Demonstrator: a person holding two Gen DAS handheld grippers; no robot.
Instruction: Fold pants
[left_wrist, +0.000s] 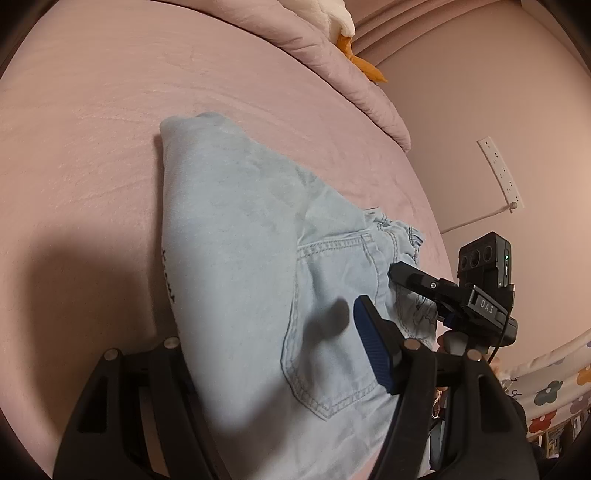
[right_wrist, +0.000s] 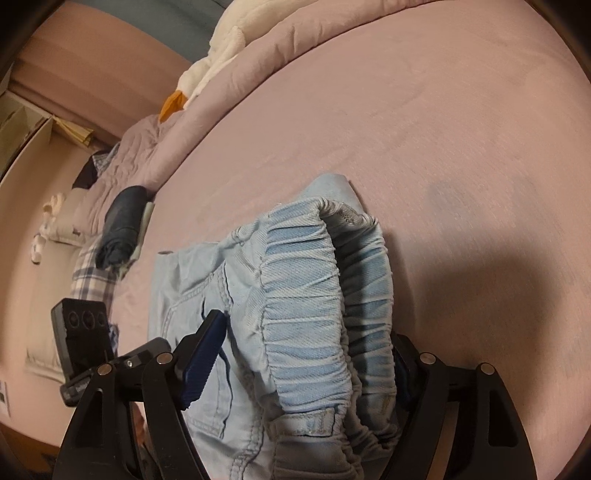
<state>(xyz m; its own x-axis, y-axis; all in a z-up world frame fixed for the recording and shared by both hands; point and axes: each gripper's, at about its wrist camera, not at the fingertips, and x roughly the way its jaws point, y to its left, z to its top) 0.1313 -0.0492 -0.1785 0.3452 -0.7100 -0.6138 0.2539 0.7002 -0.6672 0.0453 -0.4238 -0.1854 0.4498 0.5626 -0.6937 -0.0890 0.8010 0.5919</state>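
Lying folded on a pink bedsheet (left_wrist: 92, 122), light blue denim pants (left_wrist: 236, 236) sit between the fingers of two hand-held grippers. The left gripper (left_wrist: 273, 350) straddles the back-pocket end, jaws apart and not pinching; the right gripper (right_wrist: 306, 354) brackets the elastic waistband (right_wrist: 306, 288), its pads likewise clear. Soft, light and limp, the denim would likely sag from one corner; the thick gathered waistband and stitched seams look the surest holds.
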